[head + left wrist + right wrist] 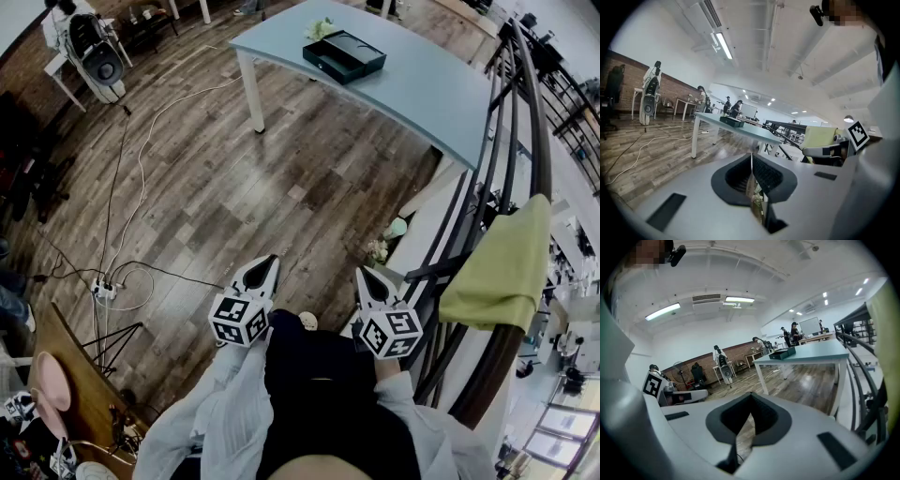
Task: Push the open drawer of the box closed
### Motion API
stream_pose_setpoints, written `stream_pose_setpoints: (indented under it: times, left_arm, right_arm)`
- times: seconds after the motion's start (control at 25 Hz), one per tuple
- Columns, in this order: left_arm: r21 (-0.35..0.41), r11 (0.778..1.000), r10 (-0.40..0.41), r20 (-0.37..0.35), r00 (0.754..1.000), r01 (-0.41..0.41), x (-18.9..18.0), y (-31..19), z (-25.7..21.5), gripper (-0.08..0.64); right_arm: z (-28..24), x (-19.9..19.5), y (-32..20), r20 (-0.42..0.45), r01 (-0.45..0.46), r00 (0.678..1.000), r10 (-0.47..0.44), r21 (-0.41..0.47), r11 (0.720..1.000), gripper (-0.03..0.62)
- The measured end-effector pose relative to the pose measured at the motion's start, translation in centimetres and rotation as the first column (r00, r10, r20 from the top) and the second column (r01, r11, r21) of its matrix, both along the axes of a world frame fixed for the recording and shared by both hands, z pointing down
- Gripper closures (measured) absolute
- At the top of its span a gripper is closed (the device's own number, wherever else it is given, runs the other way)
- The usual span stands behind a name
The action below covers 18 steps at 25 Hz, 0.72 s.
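The box (344,56) sits on the far part of the pale blue surface (422,94), too distant to read how far its drawer stands out. The left tool (266,270) and right tool (367,277) hang well short of that surface, over the wooden floor (281,169), each with jaws pressed together on nothing. I judge this the approach step: next calls for walking up to the surface and setting 1 tool against the drawer front.
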<state>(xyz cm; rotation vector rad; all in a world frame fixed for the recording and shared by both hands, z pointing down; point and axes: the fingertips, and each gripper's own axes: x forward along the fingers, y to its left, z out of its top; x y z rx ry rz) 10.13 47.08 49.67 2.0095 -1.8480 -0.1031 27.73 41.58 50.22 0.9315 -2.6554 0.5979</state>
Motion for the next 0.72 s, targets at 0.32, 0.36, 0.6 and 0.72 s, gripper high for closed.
stream_pose_setpoints:
  times: [0.32, 0.36, 0.6, 0.72]
  left_arm:
    - [0.0, 1.0, 0.016, 0.006, 1.0, -0.016, 1.1, 0.1, -0.4, 0.537]
    - [0.001, 1.0, 0.014, 0.004, 1.0, -0.014, 1.1, 0.2, -0.5, 0.537]
    - [-0.009, 1.0, 0.007, -0.001, 1.0, -0.007, 1.0, 0.9, -0.2, 0.537]
    - [-0.015, 1.0, 0.003, -0.003, 1.0, -0.003, 0.7, 0.6, 0.2, 0.537]
  right_arm:
    - [-0.1, 0.6, -0.4, 0.023, -0.061, 0.998, 0.061, -0.01, 0.998, 0.586]
    - [-0.1, 0.7, -0.4, 0.018, -0.07, 0.997, 0.07, -0.008, 0.998, 0.586]
    - [0.1, 0.1, 0.0, 0.025, -0.068, 0.997, 0.068, -0.012, 0.998, 0.586]
    - [0.5, -0.3, -0.2, 0.024, -0.066, 0.997, 0.067, -0.025, 0.997, 0.586]
